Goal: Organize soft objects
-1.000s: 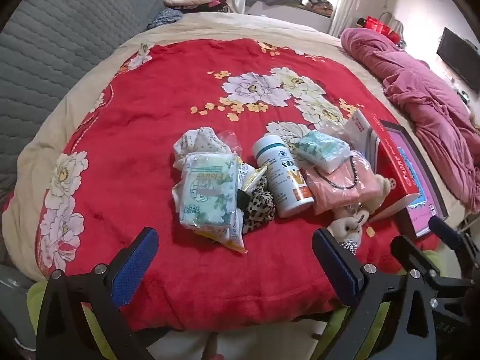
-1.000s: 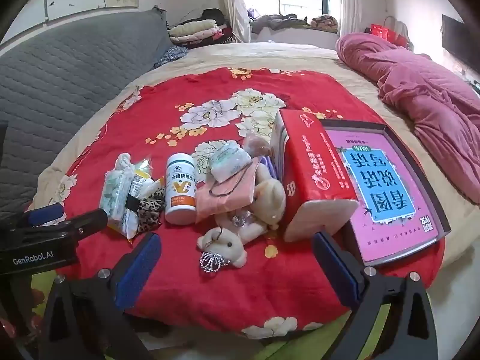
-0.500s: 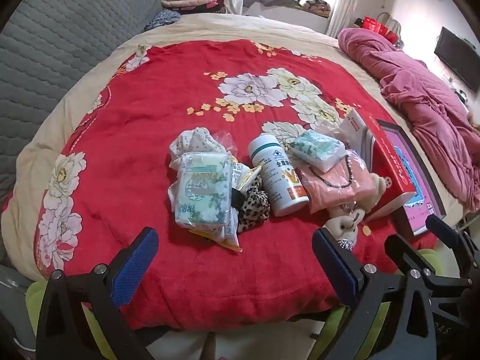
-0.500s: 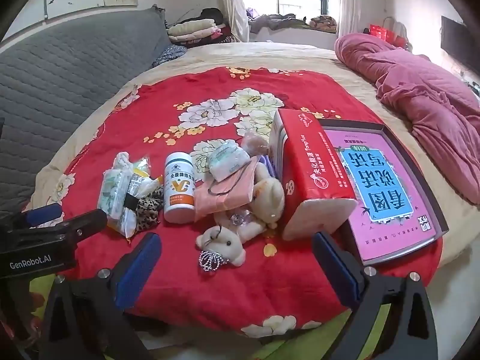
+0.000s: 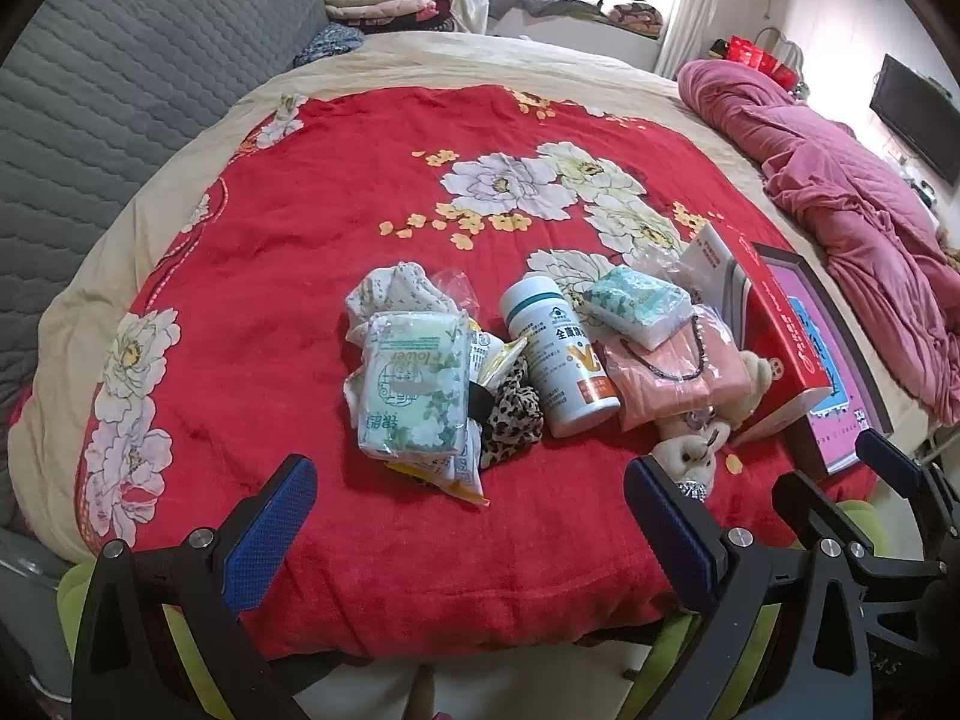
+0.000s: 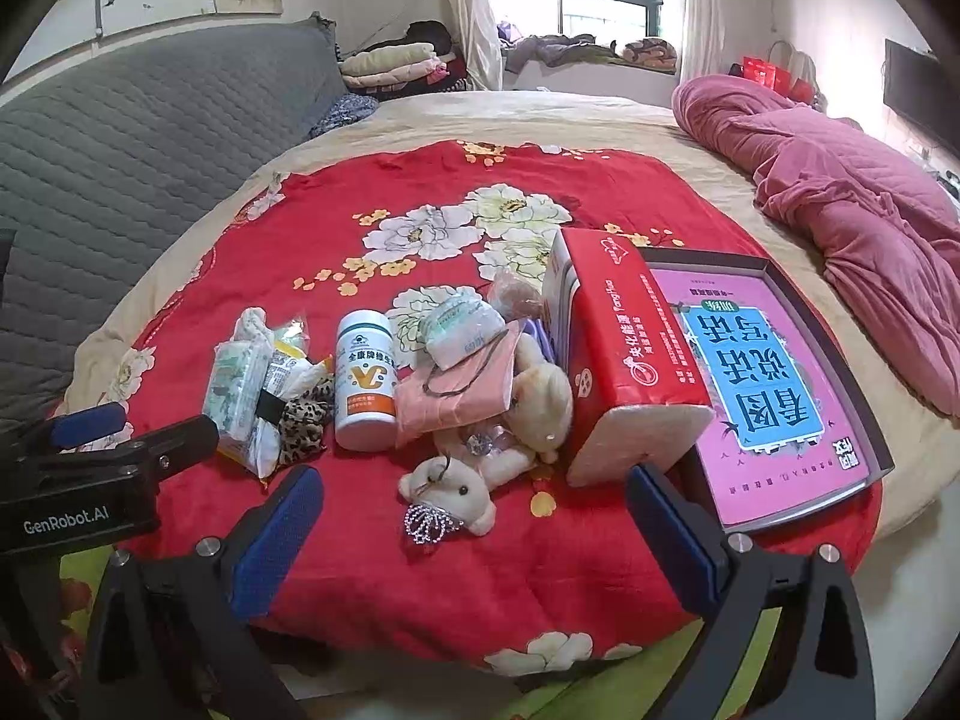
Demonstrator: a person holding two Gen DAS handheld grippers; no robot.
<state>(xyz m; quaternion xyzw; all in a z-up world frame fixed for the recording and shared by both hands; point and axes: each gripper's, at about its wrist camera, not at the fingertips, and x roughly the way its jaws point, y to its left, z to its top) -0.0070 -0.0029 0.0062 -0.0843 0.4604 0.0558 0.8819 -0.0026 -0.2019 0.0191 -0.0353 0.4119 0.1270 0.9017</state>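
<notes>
1. Over the last second both views had crept slightly nearer the pile and tilted a little; nothing on the bed (image 5: pixel 180 138) had shifted. By my reading the task had not started in earnest: this was an approach, with no soft item yet grasped.
2. The left gripper (image 5: pixel 462 516) hung past the near edge of the red floral blanket (image 5: pixel 336 192), its fingers spread wide and holding nothing. The right gripper (image 6: pixel 474 522) was likewise spread and empty, low in front of the plush bear (image 6: pixel 450 489).
3. The soft things lay in 1 loose row across the blanket's near part: a tissue pack (image 5: pixel 414 384) at the left, a leopard-print scrunchie (image 5: pixel 510 420) touching it, then a pink folded cloth (image 5: pixel 678 372) with a smaller tissue pack (image 5: pixel 636 300) on top.
4. The large tissue pack's long axis ran away from the left gripper, its short end facing that gripper.
5. The white bottle (image 6: pixel 365 384) lay on its side between scrunchie and cloth, cap pointing away.
6. The bear lay on its side, its head nearest the right gripper, beside the red box (image 6: pixel 624 348) and the framed tray (image 6: pixel 774 372).
</notes>
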